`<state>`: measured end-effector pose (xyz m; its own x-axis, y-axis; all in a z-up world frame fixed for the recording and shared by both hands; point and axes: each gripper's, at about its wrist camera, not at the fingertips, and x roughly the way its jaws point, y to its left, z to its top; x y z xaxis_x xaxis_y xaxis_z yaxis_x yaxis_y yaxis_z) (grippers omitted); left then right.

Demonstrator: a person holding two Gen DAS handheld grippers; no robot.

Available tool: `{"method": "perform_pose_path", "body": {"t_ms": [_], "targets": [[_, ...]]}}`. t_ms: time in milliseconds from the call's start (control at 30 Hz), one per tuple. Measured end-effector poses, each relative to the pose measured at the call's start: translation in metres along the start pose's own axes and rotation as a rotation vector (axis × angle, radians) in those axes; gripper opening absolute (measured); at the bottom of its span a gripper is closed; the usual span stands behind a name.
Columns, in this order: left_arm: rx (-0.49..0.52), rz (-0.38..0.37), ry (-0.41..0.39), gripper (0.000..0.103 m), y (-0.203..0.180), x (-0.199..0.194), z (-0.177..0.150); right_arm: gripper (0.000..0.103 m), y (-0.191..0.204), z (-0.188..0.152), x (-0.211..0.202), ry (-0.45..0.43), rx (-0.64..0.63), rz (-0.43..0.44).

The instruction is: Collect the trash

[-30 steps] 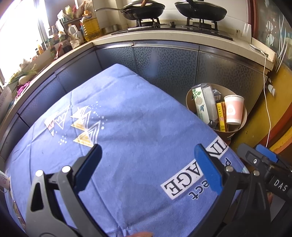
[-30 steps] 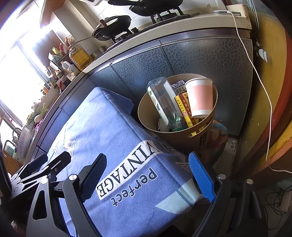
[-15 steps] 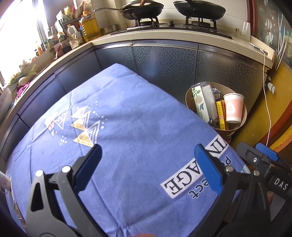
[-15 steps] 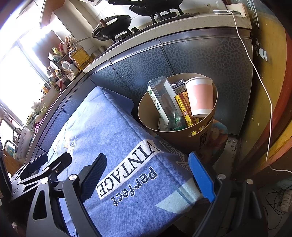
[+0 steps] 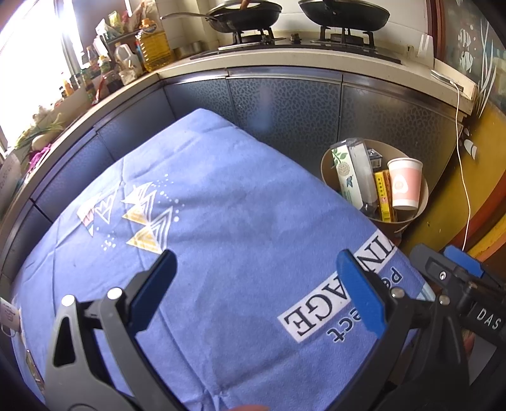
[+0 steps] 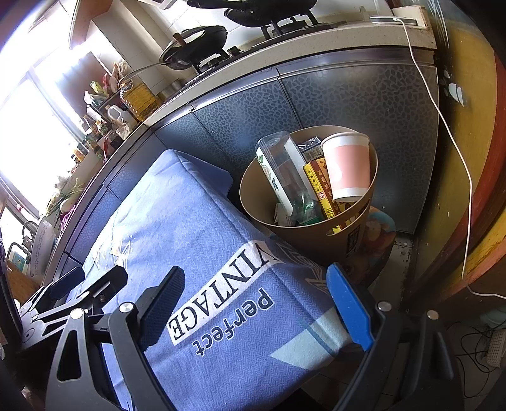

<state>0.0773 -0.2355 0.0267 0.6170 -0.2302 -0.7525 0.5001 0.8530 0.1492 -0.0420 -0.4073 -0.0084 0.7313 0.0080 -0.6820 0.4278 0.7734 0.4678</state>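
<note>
A brown trash bin [image 5: 418, 211] [image 6: 253, 196] stands on the floor past the table's far right corner. In it are a pink paper cup [image 5: 404, 183] [image 6: 349, 167], a clear box with a leaf print [image 5: 351, 174] [image 6: 281, 170] and a yellow carton [image 5: 384, 193] [image 6: 319, 186]. My left gripper [image 5: 259, 289] is open and empty above the blue tablecloth [image 5: 221, 221]. My right gripper [image 6: 256, 306] is open and empty above the cloth's right corner [image 6: 221, 284], short of the bin. The right gripper body shows at the right edge of the left wrist view [image 5: 458, 284].
A kitchen counter [image 5: 284, 60] with a gas stove and two black pans [image 5: 246, 14] runs behind the table. Bottles and an oil jug [image 5: 155, 47] crowd the counter's left end. A white cable [image 6: 455, 151] hangs down the yellow wall right of the bin.
</note>
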Motion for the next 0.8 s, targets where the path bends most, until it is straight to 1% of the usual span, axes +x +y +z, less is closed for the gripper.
{"method": "perform_pose_path", "body": {"t_ms": [800], "targets": [[0.036, -0.005, 0.021, 0.097, -0.0037, 0.0027, -0.0037, 0.089, -0.0041, -0.0033, 0.0027, 0.007, 0.01, 0.003]]}}
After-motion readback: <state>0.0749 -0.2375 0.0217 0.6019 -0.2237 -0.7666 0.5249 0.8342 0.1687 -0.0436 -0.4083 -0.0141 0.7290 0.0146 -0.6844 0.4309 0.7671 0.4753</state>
